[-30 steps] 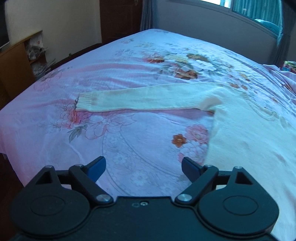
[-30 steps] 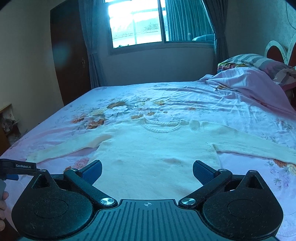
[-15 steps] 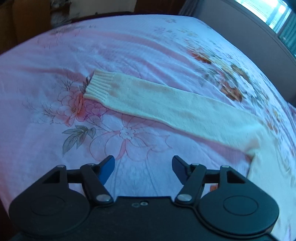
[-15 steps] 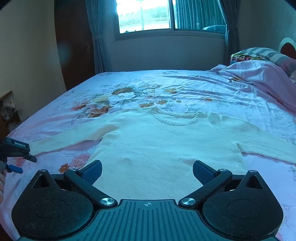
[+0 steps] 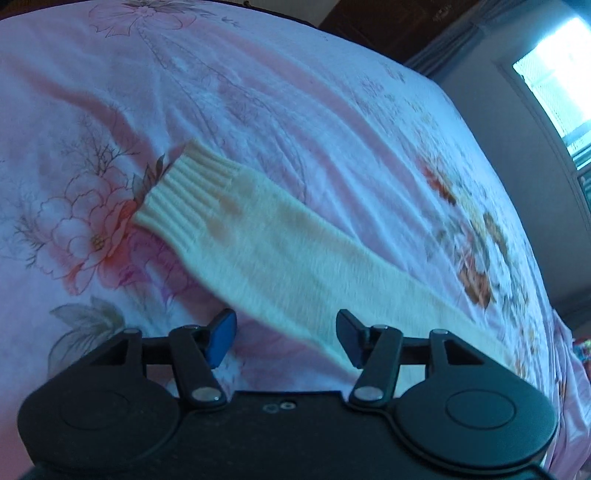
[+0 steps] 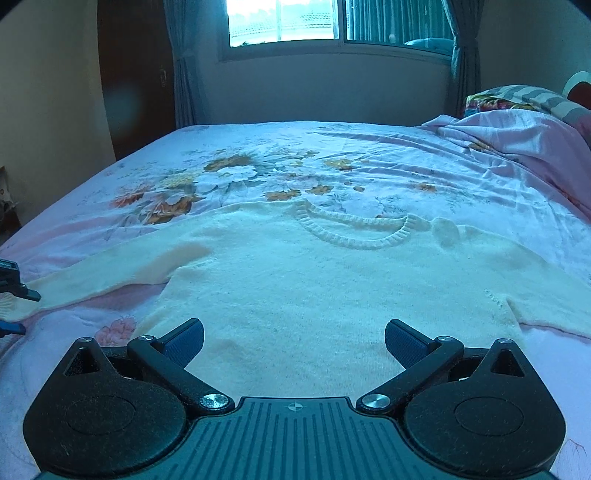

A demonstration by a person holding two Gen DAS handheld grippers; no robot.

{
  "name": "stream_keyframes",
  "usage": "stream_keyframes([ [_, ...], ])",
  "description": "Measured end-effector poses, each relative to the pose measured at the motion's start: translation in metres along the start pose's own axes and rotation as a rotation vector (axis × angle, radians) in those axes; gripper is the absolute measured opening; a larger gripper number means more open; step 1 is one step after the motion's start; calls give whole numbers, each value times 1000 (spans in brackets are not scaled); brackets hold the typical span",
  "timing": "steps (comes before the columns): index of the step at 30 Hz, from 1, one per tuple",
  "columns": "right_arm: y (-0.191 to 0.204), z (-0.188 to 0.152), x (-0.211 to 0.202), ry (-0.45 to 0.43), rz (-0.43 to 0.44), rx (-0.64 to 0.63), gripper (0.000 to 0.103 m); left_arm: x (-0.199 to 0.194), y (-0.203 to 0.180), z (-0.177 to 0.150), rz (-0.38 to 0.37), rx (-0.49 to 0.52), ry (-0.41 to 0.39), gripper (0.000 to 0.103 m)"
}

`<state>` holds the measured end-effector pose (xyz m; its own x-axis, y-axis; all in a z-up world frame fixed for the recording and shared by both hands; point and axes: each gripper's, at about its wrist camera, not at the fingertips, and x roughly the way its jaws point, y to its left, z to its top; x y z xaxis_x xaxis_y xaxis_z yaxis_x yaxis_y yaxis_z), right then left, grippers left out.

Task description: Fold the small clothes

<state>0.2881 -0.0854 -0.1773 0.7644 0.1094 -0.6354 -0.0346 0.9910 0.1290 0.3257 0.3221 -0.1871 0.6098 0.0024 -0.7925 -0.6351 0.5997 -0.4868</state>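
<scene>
A cream knit sweater (image 6: pixel 314 280) lies flat on the bed, neckline (image 6: pixel 354 229) away from me, sleeves spread to both sides. In the left wrist view its left sleeve (image 5: pixel 295 258) runs diagonally, ribbed cuff (image 5: pixel 184 195) at the upper left. My left gripper (image 5: pixel 286 338) is open, low over the middle of that sleeve, which passes between the blue fingertips. My right gripper (image 6: pixel 293 341) is open and empty over the sweater's lower body near the hem. The left gripper's tips also show at the left edge of the right wrist view (image 6: pixel 14 306).
The bed is covered by a pink floral sheet (image 6: pixel 258 173). A bunched pink blanket (image 6: pixel 517 140) and pillows (image 6: pixel 517 98) lie at the right. A window (image 6: pixel 332 18) and curtains are behind the bed; a dark door (image 6: pixel 140 74) is at the left.
My left gripper has moved forward and down over the left sleeve, which now lies between its open fingers. My right gripper has dropped closer to the sweater body.
</scene>
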Motion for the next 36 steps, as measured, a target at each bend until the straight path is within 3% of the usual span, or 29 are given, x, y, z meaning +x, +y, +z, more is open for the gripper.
stream_keyframes([
  [3, -5, 5, 13, 3, -14, 12, 103, 7, -1, 9, -19, -33, -35, 46],
  [8, -14, 7, 24, 9, -20, 28, 103, 15, -1, 23, -9, -72, -63, 12],
  [11, -19, 4, 24, 12, -21, 39, 103, 9, -27, 21, 30, 61, -98, 4],
  [13, -23, 3, 24, 12, -27, 50, 103, -2, -58, 17, 8, 188, -139, 2],
  [17, -34, 2, 18, 13, -35, 63, 103, -26, -149, -14, -128, 474, -194, 2],
  [20, -44, 2, 12, 8, -45, 70, 103, -38, -219, -68, -280, 698, -156, 3],
  [22, -55, 0, 6, 9, -56, 81, 103, -38, -255, -120, -384, 851, -65, 3],
  [24, -67, -4, 1, 16, -70, 96, 103, -29, -278, -177, -464, 978, 76, 3],
  [25, -73, -6, -2, 22, -81, 106, 103, -24, -283, -203, -487, 1027, 149, 3],
  [28, -94, -13, -9, 44, -88, 140, 103, -4, -280, -258, -482, 1143, 314, 21],
  [30, -105, -17, -14, 56, -76, 164, 103, 0, -271, -267, -450, 1156, 326, 20],
  [33, -114, -18, -13, 67, -33, 202, 103, -18, -248, -243, -442, 1053, 265, 24],
  [35, -113, -14, -6, 75, 8, 226, 103, -30, -241, -217, -396, 999, 163, 40],
  [36, -112, -10, -1, 74, 26, 233, 102, -33, -237, -206, -362, 990, 116, 43],
])
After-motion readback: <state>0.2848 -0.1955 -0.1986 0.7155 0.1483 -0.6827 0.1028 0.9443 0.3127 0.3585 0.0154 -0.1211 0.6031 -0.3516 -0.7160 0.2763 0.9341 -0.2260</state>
